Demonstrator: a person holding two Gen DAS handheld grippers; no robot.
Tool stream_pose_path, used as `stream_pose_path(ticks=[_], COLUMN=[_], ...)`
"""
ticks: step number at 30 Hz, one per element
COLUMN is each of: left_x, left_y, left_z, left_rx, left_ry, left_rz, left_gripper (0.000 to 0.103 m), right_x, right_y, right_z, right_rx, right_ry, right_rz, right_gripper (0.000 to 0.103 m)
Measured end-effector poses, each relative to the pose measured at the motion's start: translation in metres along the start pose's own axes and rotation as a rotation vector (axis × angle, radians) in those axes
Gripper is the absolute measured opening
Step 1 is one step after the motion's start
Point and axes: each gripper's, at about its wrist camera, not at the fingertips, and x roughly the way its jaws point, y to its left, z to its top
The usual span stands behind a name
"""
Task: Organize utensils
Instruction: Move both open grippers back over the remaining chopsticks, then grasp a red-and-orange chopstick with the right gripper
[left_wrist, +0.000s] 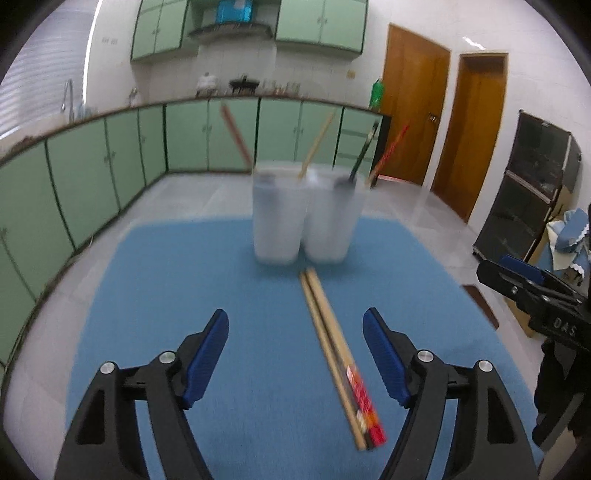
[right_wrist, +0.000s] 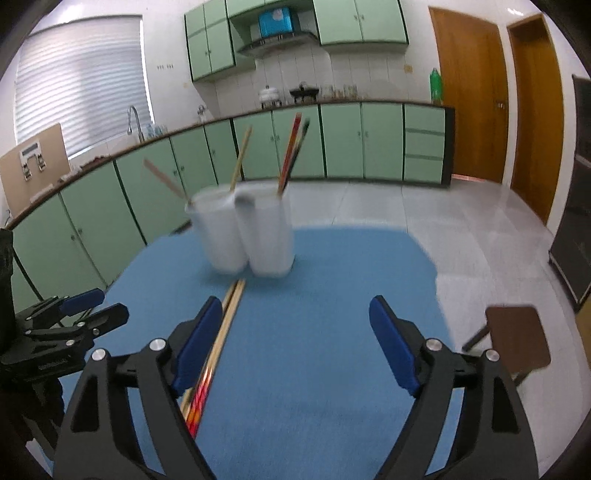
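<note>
Two white cups (left_wrist: 275, 214) (right_wrist: 266, 232) stand side by side at the far middle of the blue mat (left_wrist: 184, 280) (right_wrist: 332, 277), each holding upright chopsticks (left_wrist: 316, 146) (right_wrist: 291, 151). A bundle of loose chopsticks (left_wrist: 332, 350) (right_wrist: 221, 332) lies on the mat in front of the cups, bamboo ends toward them. My left gripper (left_wrist: 295, 328) is open above the mat, with the bundle lying under the gap near the right finger. My right gripper (right_wrist: 295, 317) is open too; the bundle runs beneath its left finger (right_wrist: 199, 339). Nothing is held.
Green kitchen cabinets (left_wrist: 92, 173) (right_wrist: 380, 140) line the walls behind the table. Wooden doors (left_wrist: 472, 129) (right_wrist: 469, 92) stand at the right. A brown stool (right_wrist: 517, 332) sits off the mat's right edge. The other gripper (left_wrist: 535, 299) (right_wrist: 74, 314) shows at each view's side.
</note>
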Motion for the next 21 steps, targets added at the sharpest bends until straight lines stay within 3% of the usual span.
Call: stream_pose_path(ticks=[4,10,21], left_x=[0.009,0.015,0.010], left_y=[0.007,0.019,0.031], left_z=[-0.033,-0.058,-0.071], left_rx=[-0.031,-0.035,-0.056], left_ry=[0.069,0.149,0.177], left_rz=[0.021,0.058,0.088], left_gripper=[0.074,0.074,0.077], right_x=[0.007,0.015,0.029], right_y=[0.015,0.032,0.064], right_z=[-0.038,-0.076,-0.099], right_rx=[0.004,-0.018,-0.094], right_ry=[0.076,0.180,0.292], right_rz=[0.001,0.013,0.017], right_gripper=[0.080,0.080,0.076])
